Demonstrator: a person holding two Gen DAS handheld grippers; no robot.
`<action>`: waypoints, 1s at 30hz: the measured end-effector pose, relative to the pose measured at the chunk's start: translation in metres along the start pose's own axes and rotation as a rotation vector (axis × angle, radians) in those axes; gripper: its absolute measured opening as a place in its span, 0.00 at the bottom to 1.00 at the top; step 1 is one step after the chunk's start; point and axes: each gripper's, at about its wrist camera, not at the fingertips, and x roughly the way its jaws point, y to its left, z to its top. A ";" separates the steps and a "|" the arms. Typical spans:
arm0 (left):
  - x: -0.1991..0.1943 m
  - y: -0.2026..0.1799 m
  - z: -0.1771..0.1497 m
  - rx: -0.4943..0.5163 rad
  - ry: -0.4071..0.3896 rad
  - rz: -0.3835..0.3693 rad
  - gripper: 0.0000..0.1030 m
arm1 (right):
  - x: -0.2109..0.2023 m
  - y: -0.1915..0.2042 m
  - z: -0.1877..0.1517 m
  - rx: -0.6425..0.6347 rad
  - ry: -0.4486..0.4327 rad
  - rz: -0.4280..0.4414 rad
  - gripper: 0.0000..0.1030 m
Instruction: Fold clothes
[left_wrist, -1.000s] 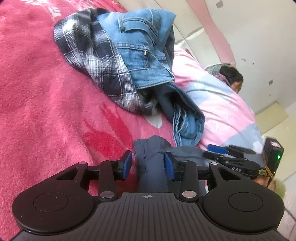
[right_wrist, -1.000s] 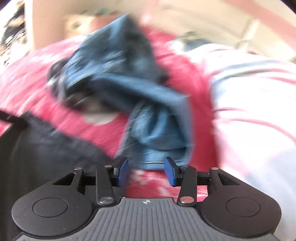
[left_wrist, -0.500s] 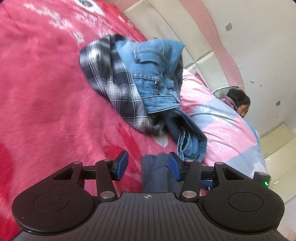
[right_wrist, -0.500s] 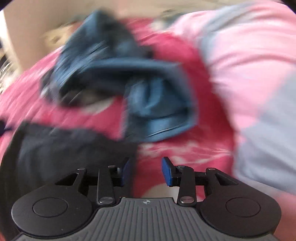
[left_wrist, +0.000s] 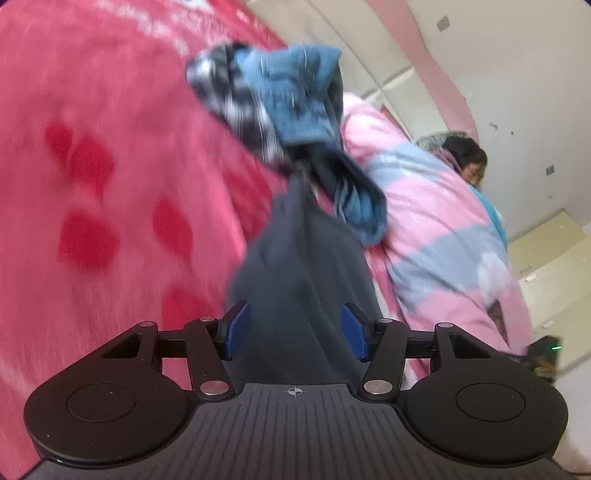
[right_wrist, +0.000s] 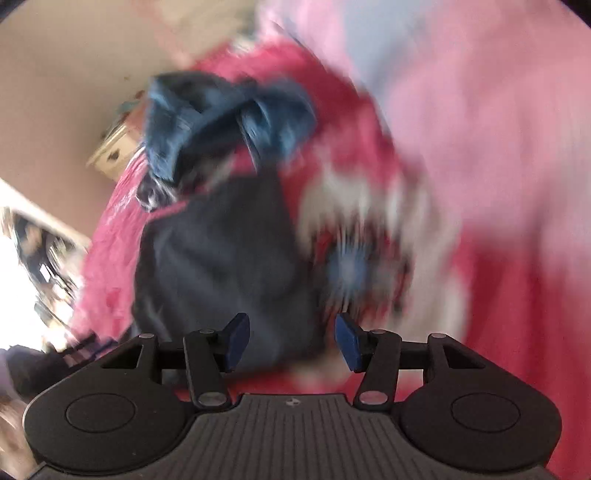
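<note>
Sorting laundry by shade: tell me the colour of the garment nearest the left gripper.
Dark navy garment, clearest in the left wrist view.

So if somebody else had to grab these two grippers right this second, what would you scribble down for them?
Left gripper: jaws opening, dark navy garment lies between the pads, not pinched.
Right gripper: jaws opening over the near edge of the same garment; picture blurred, nothing looks clamped.
Things: the navy garment is stretched along the red blanket; beyond it a heap of blue jeans with a plaid shirt. Pink and grey quilt at the side.
Done: nothing looks neatly folded yet.
Left: fold the navy piece, then the jeans and the shirt.
</note>
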 end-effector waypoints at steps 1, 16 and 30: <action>0.000 -0.001 -0.008 -0.014 0.015 -0.007 0.52 | 0.009 -0.011 -0.009 0.087 0.018 0.024 0.53; 0.024 0.029 -0.063 -0.313 0.066 -0.024 0.45 | 0.053 -0.057 -0.038 0.530 -0.197 0.152 0.13; 0.029 0.036 -0.065 -0.360 0.026 0.018 0.03 | 0.070 -0.059 -0.037 0.537 -0.192 0.167 0.10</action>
